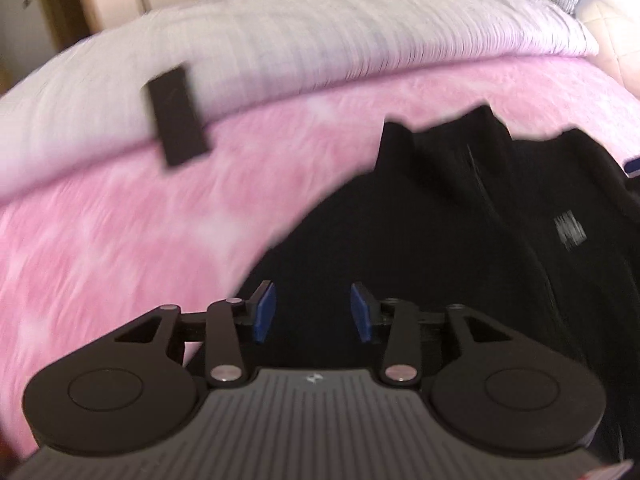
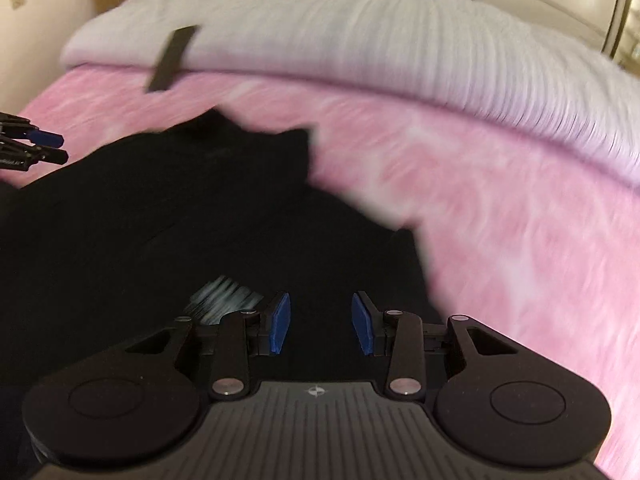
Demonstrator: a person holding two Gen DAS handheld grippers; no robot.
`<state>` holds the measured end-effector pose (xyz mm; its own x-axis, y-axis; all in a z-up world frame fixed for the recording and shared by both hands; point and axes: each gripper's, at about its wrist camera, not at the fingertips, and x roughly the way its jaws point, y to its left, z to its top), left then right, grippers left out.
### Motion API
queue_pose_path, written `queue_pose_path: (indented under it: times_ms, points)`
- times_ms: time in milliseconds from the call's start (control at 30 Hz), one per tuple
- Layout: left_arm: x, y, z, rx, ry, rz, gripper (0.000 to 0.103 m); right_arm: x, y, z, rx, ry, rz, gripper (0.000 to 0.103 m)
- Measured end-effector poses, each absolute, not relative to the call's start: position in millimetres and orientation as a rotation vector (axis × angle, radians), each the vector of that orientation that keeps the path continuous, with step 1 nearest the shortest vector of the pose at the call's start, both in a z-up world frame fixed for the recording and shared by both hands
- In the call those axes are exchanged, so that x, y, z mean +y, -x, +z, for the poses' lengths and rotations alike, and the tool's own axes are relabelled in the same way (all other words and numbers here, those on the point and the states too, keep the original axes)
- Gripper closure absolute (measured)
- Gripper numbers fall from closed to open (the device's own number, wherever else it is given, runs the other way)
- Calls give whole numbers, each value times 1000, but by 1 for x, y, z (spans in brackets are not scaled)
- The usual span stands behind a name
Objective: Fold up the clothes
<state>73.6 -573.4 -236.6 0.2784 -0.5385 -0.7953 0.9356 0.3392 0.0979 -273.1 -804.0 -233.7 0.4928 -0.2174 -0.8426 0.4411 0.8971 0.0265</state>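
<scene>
A black garment [image 1: 440, 216] with a small white logo [image 1: 570, 232] lies on the pink bed cover [image 1: 120, 232]. It also shows in the right wrist view [image 2: 192, 216], its collar end pointing to the far side. My left gripper [image 1: 313, 312] is open and empty above the garment's left edge. My right gripper [image 2: 320, 322] is open and empty above the garment's right part, beside the white logo [image 2: 224, 294]. The left gripper's fingertips [image 2: 48, 138] show at the left edge of the right wrist view. Both views are motion-blurred.
A white ribbed blanket [image 1: 320, 40] lies along the far side of the bed, also in the right wrist view [image 2: 360, 32]. A small dark flat rectangular object [image 1: 176, 116] rests at the blanket's edge, also seen from the right [image 2: 170, 58]. Wardrobe doors stand behind.
</scene>
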Motion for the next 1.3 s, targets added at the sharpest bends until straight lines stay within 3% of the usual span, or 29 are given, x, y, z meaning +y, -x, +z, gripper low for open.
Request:
queue_pose_path:
  times_ms: [267,467,700,833,1000,1033,1133,1200,1300]
  points:
    - [-396,13,-223,918,-753,-1043,60,-664,349,-225,1098,-343,-222,60]
    - [-315,85,-228,965,-783,-1104,56,-571,382,-206,1140,-295,-123,53]
    - [-295,132,-256,979,-744,-1252,50,-496,391,-200,1143,-218,-6,47]
    - [-305,136,-270,957,-695,-1266,42,-454,398,-209,1135,-100,99,46]
    - [-319,152,-272,898,-675,-1362,41,-432,398,-213,1075,-46,156,43]
    - [-322,153,-273,897,-687,-1374,42,-429,399,-212,1056,-33,161,39]
    - [-327,146,-271,951,-660,-1384,77,-421,398,-213,1031,-21,154,38]
    - [-327,139,-264,993,-616,-1389,83,-411,397,-214,1024,8,133,37]
    - [-326,131,-245,1029,-551,-1409,84,-392,394,-221,1011,49,119,33]
